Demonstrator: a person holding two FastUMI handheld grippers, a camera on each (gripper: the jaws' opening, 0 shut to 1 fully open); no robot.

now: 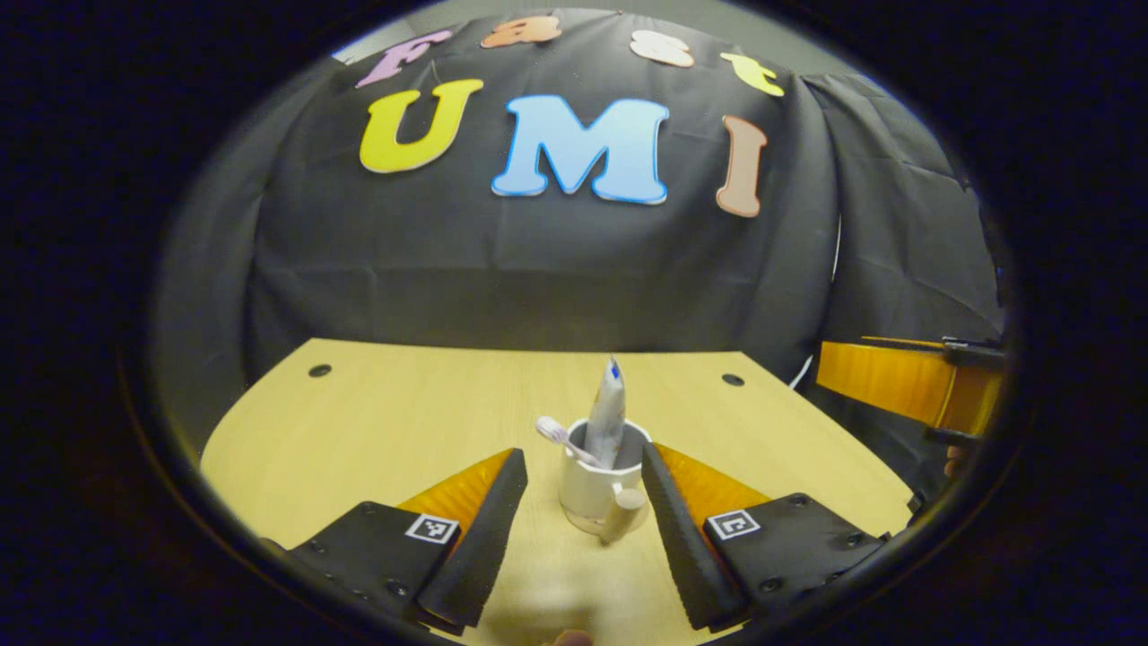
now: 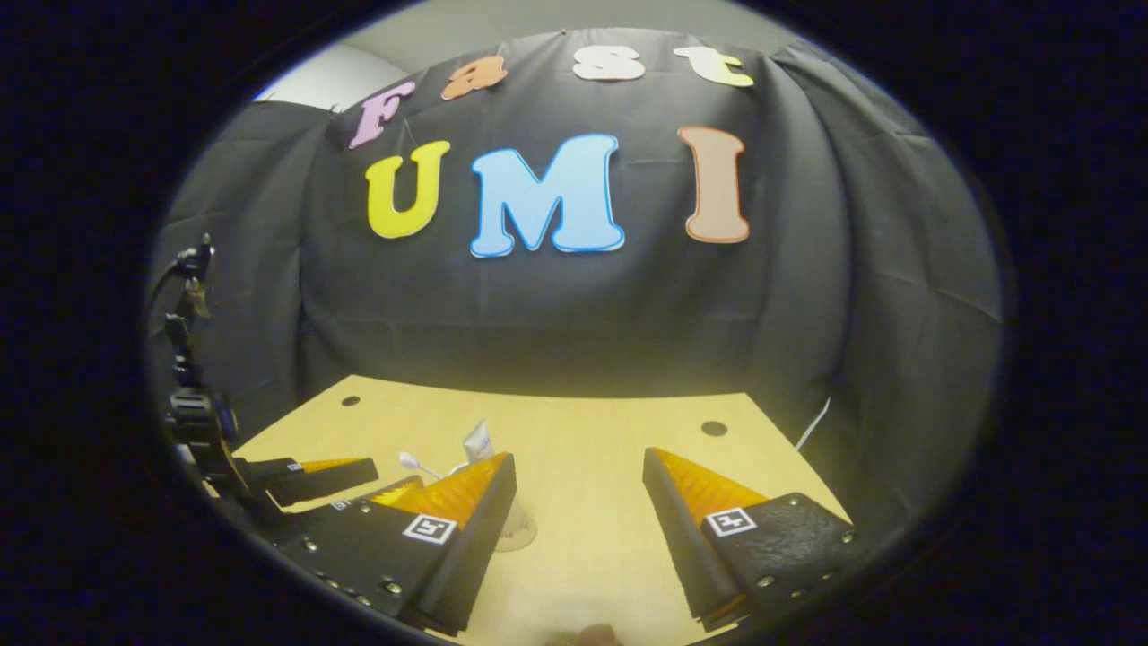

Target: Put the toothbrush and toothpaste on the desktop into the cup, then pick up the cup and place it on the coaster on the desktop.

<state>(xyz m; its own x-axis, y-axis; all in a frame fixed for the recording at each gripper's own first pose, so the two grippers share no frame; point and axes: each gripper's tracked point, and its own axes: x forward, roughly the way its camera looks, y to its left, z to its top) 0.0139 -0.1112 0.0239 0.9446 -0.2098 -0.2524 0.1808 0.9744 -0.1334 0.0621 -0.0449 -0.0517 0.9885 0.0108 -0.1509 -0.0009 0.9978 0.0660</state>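
In the left gripper view the left gripper (image 1: pixel 583 502) had its jaws spread wide, and the white cup (image 1: pixel 596 489) stood on the bench (image 1: pixel 359 440) between them but untouched, near the bench's front edge and about midway along it. The toothbrush (image 1: pixel 560 437) leaned out over the cup's left rim; the toothpaste (image 1: pixel 607 414) stood nearly upright inside it. The cup's handle (image 1: pixel 625 513) pointed toward the camera. The cup looked rigid, glazed and probably slippery, and breakable if knocked over; the tall tube likely made it top-heavy. Gripping low across the body, either side of the handle, seemed safest.

In the right gripper view the right gripper (image 2: pixel 578 529) also had its jaws spread, holding nothing, over the bench's front edge. A pale round disc, perhaps the coaster (image 2: pixel 518 536), lay just beside its left finger.
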